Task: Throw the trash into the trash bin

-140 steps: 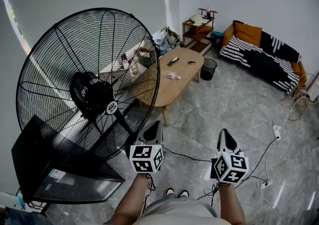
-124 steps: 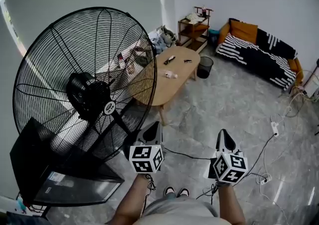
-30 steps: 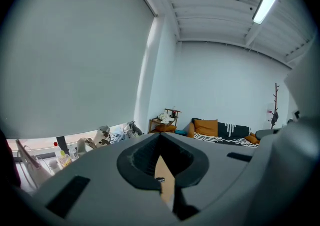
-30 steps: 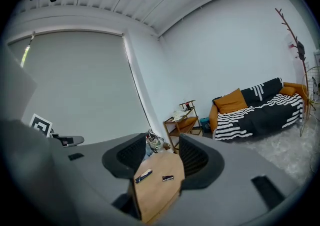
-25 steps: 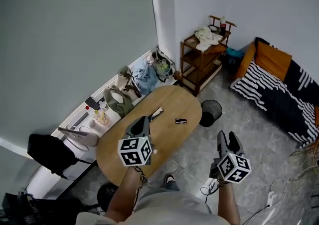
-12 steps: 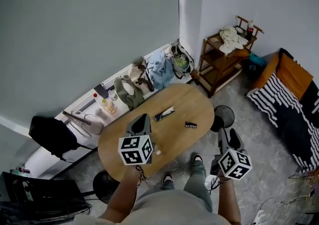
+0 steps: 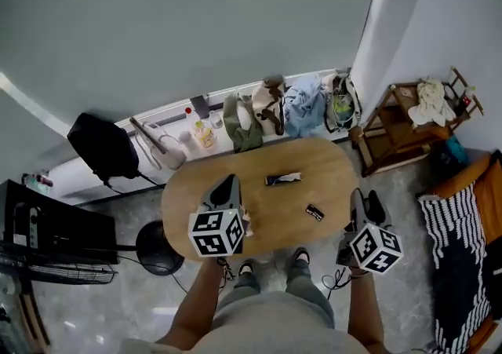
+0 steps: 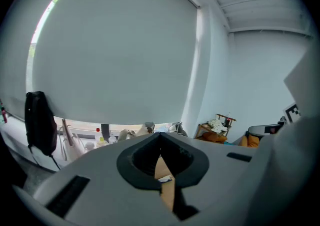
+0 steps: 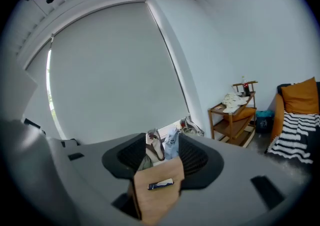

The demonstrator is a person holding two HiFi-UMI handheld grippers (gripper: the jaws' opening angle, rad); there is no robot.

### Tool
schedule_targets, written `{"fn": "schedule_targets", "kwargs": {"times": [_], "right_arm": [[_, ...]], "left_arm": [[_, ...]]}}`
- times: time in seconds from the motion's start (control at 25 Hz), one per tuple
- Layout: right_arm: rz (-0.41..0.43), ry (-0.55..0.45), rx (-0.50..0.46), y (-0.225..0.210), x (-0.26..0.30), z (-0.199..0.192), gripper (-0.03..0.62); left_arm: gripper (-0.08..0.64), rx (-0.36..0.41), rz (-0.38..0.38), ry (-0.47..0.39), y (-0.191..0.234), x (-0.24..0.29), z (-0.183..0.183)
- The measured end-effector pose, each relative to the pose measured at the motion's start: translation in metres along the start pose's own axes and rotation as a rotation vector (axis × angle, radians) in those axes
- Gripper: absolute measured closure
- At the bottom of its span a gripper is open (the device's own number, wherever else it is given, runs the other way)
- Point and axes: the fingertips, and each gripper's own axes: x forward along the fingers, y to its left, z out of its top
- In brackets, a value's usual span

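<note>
Seen from above, the left gripper point(image 7: 227, 182) hangs over the wooden table point(image 7: 329, 168) just beside a white scrap point(image 7: 248, 223), seemingly lined up for it. The right gripper point(image 7: 366, 202) waits off the table's end. A dark wrapper point(image 7: 282, 179) lies mid-table, and I see no bin. Left gripper view: jaws together, empty. Right gripper view: jaws apart, framing the distant wrapper, holding nothing.

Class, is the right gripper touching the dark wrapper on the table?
Apart. The head view shows the right gripper by the table's end, bare wood between it and the dark wrapper.
</note>
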Motion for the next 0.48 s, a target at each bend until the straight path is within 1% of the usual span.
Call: {"fn": "schedule_targets", "kwargs": {"times": [0.12,0.32,0.48], "right_arm": [[0.069,0.031,-0.045,0.012,0.026,0.007,0.382],[0.174,0.08,-0.085,0.047,0.056,-0.001,0.381],[0.219,0.116,-0.134,0.063,0.064,-0.016,0.383]], "left_arm": [[0.549,-0.041,0.08,0.0,0.015,-0.008,-0.008],[0.549,-0.107,0.193,-0.021,0.045,-0.026,-0.02],[0.549,-0.139,0.245,0.015,0.059,-0.041,-0.043]]}}
